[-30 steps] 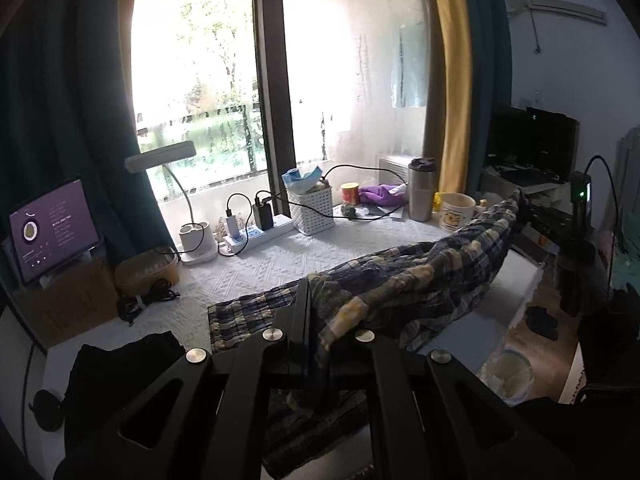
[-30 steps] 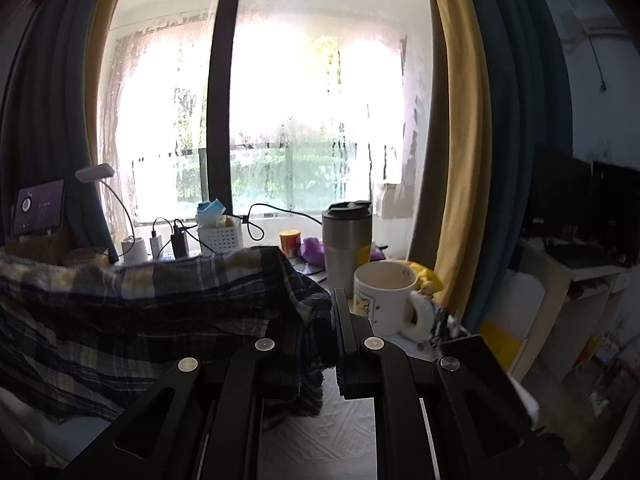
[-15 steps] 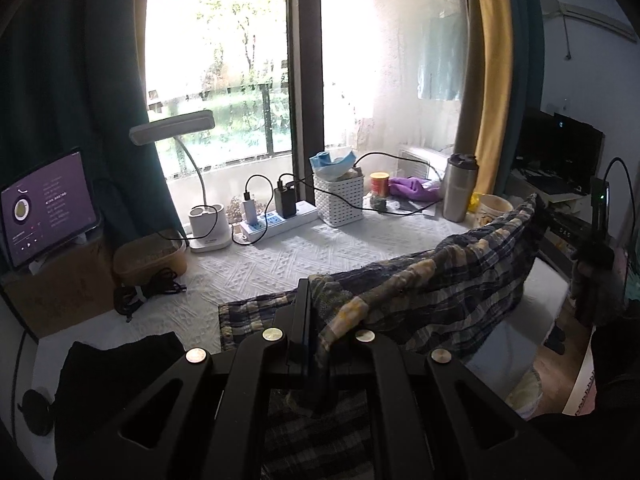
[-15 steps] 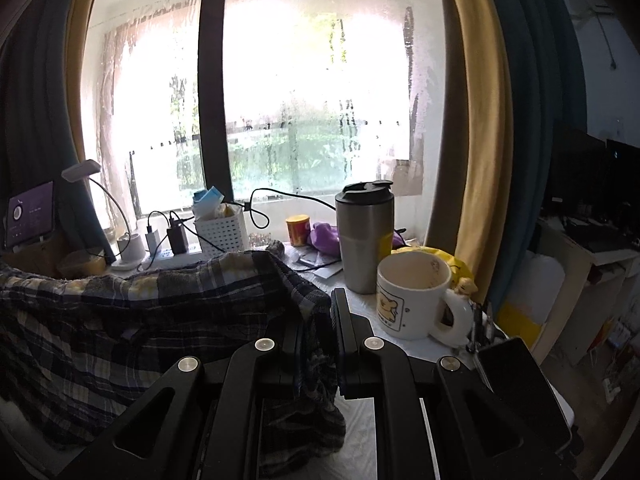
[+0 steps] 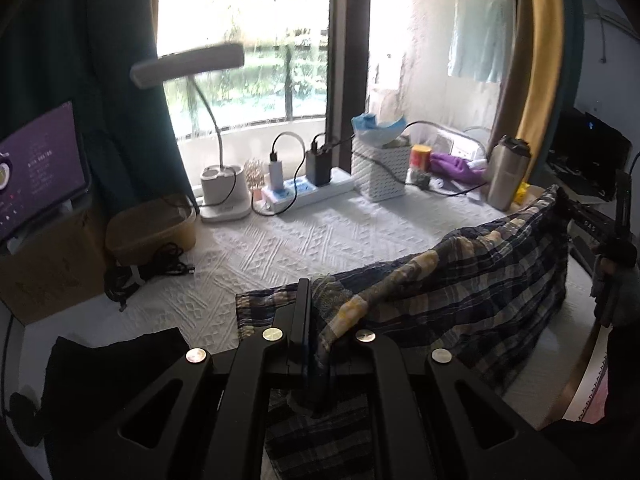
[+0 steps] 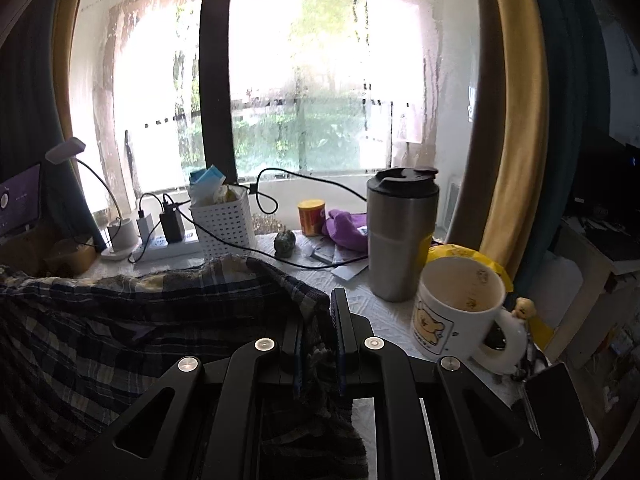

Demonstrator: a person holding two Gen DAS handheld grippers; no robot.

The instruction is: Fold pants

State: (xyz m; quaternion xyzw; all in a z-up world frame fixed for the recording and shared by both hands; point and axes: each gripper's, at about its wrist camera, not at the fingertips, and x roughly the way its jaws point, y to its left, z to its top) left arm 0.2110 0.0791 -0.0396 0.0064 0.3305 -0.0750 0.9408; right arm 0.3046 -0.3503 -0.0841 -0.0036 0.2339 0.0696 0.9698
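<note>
- The plaid pants (image 5: 460, 280) are held up above the desk (image 5: 280, 248), stretched between the two claws like a sagging line.
- The left claw (image 5: 316, 320) is clamped shut on one end of the cloth; a fold of plaid is pinched between its jaws and hangs below them.
- The right claw (image 6: 320, 328) is likewise closed on the other end, with frayed fabric bunched between its jaws.
- In the left view, the far end of the pants is seen raised at the desk's right edge, where a gloved hand (image 5: 612, 280) holds the other tool.
- Part of the pants lies flat on the white textured cover under the lifted span, so the held edge seems to be carried over it, probably to make a fold.
- A grip at both ends keeps the edge taut and straight, which should let the layers line up.
- A mug (image 6: 460, 312) and a steel tumbler (image 6: 400, 236) stand just beside the right claw and could be knocked by the cloth.
- A lamp (image 5: 216, 128) and power strip (image 5: 308, 188) sit by the window, well apart.
</note>
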